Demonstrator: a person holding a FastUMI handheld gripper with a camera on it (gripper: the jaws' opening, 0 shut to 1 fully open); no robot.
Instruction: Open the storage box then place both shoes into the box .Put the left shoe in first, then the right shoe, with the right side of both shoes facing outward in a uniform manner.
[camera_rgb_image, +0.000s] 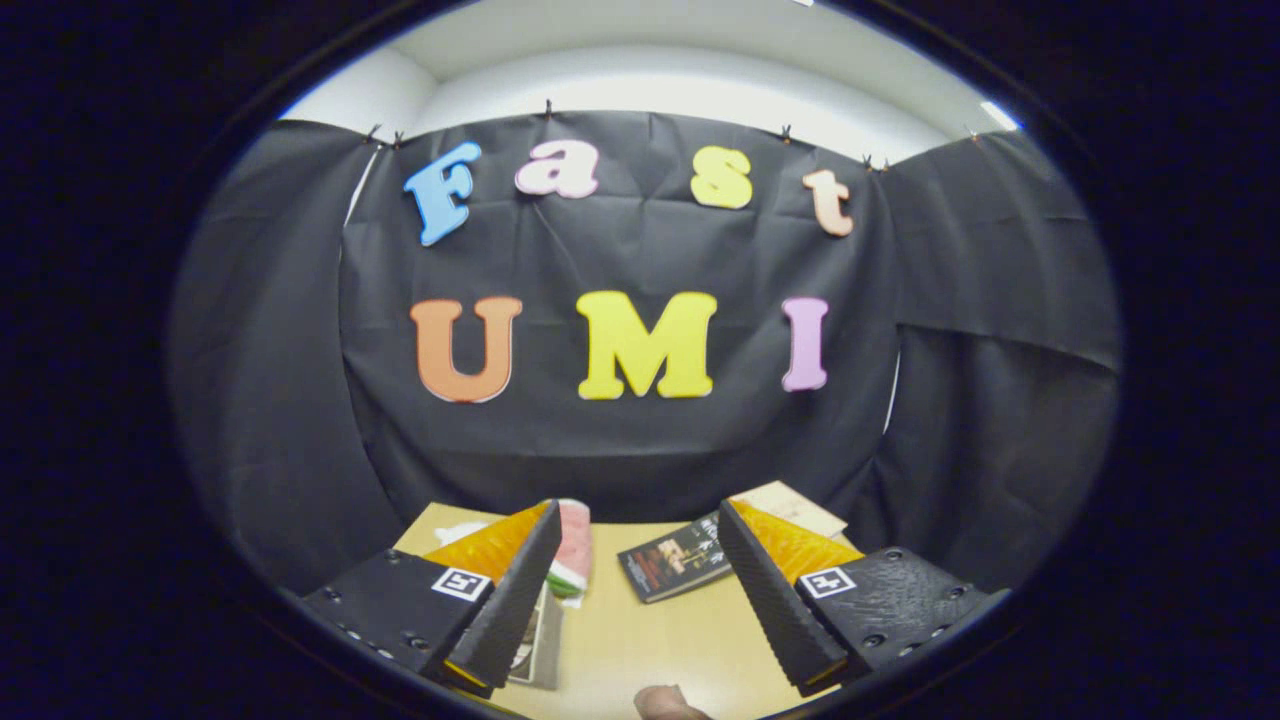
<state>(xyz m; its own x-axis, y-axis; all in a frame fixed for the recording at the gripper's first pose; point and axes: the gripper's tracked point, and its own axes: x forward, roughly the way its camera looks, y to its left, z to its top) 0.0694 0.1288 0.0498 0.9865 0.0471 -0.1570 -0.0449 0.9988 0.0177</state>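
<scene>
hand-held gripper (645, 600): fingers are standing spread wide, nothing between them but bare table; camera is looking level toward the booth's back wall.
table (650, 630): tan top is running from the fingers out to the wall cloth.
landmark: taking the dark booklet (672, 562), lying flat just ahead of the fingers, nearer the right one.
pale card (795, 507): lying just beyond the booklet, at the table's far edge.
pink-white-green thing (572, 553): sitting left of the booklet, tucked behind the left finger's tip; can't tell what it is.
fingertip (668, 703): a person's finger is poking in on the near side of the booklet, below the gap.
storage box, shoes: can't make out either around the booklet, so box open or closed isn't readable.
bearing for next move: not settling from here. Direction and long axis of box and shoes are unknown, so I'm calling no approach.
</scene>
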